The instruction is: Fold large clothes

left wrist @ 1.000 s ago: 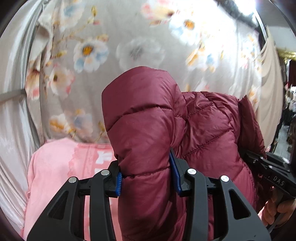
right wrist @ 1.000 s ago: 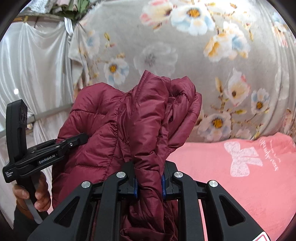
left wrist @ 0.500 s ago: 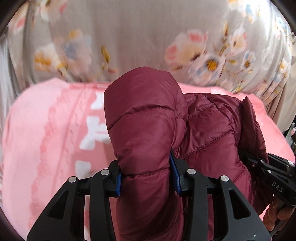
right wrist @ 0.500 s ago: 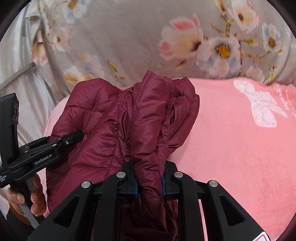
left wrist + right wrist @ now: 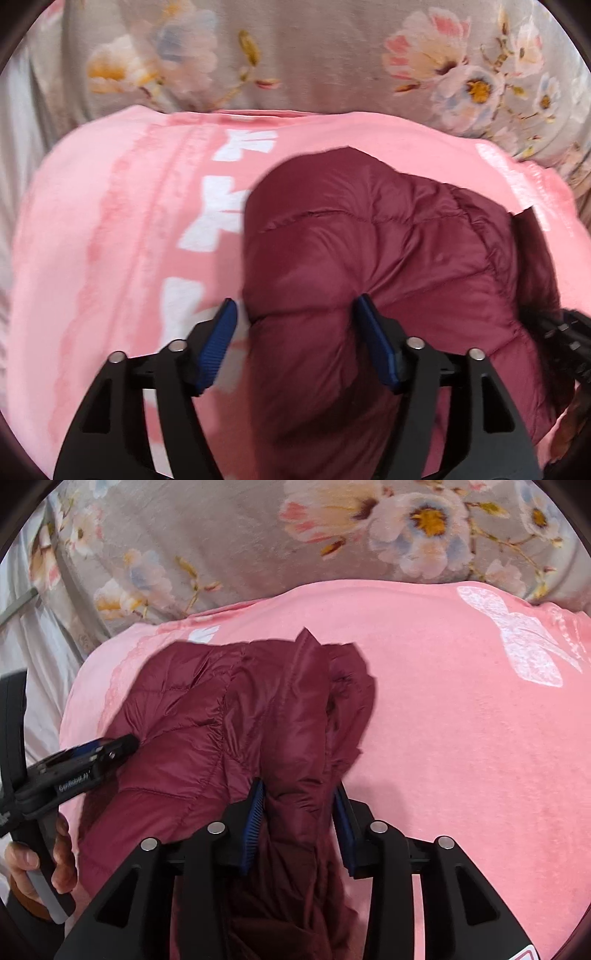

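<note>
Maroon puffer jacket [image 5: 369, 258] now down on pink blanket [image 5: 110, 240], no longer lifted. Left gripper [image 5: 295, 347] fingers just spread, jacket loose between them. Right gripper [image 5: 299, 827] fingers also parted, fabric bunched between. Drop-off done; folding next.

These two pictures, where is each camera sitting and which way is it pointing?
Left wrist: on the left hand-held gripper, looking along its fingers at the maroon puffer jacket over the pink blanket; jaws apart.
Right wrist: on the right hand-held gripper, facing the same jacket; the person's left hand shows.
Shared: jacket, blanket, floral fabric.
</note>
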### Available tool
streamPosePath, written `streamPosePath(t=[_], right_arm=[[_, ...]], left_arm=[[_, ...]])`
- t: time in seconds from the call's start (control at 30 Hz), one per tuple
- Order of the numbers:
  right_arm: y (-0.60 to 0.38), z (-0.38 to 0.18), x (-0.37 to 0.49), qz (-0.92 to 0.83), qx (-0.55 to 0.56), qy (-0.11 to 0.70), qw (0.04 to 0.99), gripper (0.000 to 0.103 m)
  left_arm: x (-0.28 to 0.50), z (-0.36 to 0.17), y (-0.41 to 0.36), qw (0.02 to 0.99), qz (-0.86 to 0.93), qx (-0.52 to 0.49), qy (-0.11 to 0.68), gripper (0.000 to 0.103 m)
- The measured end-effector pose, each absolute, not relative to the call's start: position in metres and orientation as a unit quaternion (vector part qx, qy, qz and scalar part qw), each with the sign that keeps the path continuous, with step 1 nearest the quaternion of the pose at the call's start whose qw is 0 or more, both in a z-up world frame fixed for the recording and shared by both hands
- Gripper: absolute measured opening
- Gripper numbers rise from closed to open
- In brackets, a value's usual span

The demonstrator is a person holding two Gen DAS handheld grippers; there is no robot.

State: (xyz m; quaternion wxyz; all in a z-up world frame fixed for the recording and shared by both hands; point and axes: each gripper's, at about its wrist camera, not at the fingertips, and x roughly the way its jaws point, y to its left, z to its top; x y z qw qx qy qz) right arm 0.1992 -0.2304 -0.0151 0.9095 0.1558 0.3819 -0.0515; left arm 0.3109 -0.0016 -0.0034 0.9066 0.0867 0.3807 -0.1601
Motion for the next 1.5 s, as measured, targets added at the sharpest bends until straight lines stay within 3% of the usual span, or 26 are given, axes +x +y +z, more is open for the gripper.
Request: streamPosePath(t=[0.17, 0.23, 0.27, 0.43, 0.77, 1.5], right_arm=[[-0.233, 0.022, 0.177, -0.09, 0.132, 0.347, 0.924, 0.034], [-0.221, 0.04, 0.18, -0.083, 0.109, 0.344, 0.929, 0.017], [-0.215, 0.046, 0.185, -0.079, 0.099, 0.344, 0.93, 0.016], [-0.192, 0.043, 0.22, -0.088, 0.046, 0.376, 0.921, 0.015], [-0.194, -0.012, 0.261, -0.11, 0.024, 0.439, 0.891, 0.014], [-0.205, -0.047, 0.273, -0.101, 0.043, 0.434, 0.894, 0.012]], left_arm=[[0.294, 0.024, 0.004, 0.911, -0.108, 0.099, 0.385, 0.069], [0.288, 0.039, -0.001, 0.917, -0.085, 0.111, 0.374, 0.069], [0.286, 0.045, -0.005, 0.918, -0.08, 0.115, 0.37, 0.069], [0.289, 0.059, -0.029, 0.918, -0.073, 0.13, 0.368, 0.073], [0.322, 0.012, -0.043, 0.896, -0.054, 0.139, 0.419, 0.073], [0.337, -0.021, -0.053, 0.901, -0.04, 0.132, 0.411, 0.084]])
